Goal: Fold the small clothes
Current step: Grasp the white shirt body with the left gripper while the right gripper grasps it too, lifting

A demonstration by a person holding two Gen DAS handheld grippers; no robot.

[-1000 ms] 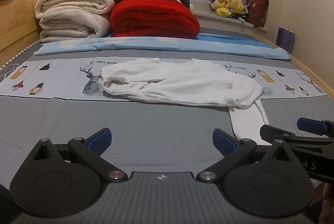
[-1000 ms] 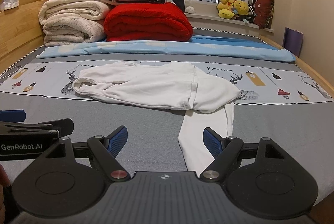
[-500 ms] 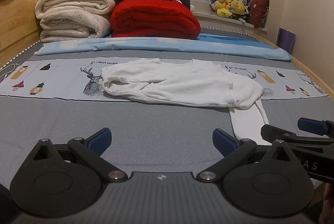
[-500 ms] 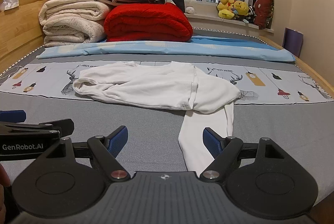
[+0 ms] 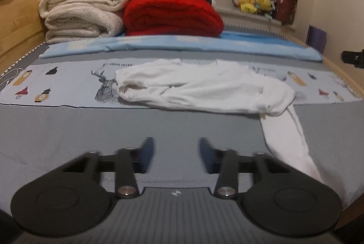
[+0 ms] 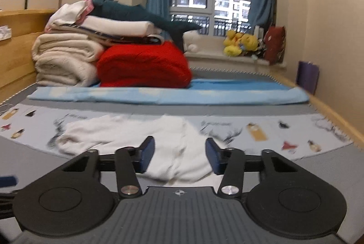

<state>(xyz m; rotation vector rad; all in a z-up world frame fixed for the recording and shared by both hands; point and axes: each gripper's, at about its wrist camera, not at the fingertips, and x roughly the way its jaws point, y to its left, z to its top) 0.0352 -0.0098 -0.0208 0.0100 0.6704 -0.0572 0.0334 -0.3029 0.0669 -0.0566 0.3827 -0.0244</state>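
Observation:
A small white garment (image 5: 204, 87) lies crumpled across the printed strip of the bed, with one long sleeve or leg (image 5: 289, 141) trailing toward the near edge. It also shows in the right wrist view (image 6: 136, 134). My left gripper (image 5: 175, 155) hovers over the bare grey sheet, short of the garment, jaws partly open and empty. My right gripper (image 6: 179, 155) is raised over the garment's near right part, jaws partly open and empty. Part of the right gripper (image 5: 353, 57) shows at the right edge of the left wrist view.
Folded cream blankets (image 5: 82, 14) and a red blanket (image 5: 173, 14) are stacked at the bed's far end behind a light blue sheet (image 5: 182, 46). A wooden headboard (image 5: 16, 14) runs along the left. Plush toys (image 6: 241, 44) sit on the windowsill. A wooden rail (image 6: 329, 112) edges the right side.
Both grippers' jaws have narrowed from wide open to partly open. The right gripper has lifted and moved forward over the garment; the left has moved slightly forward.

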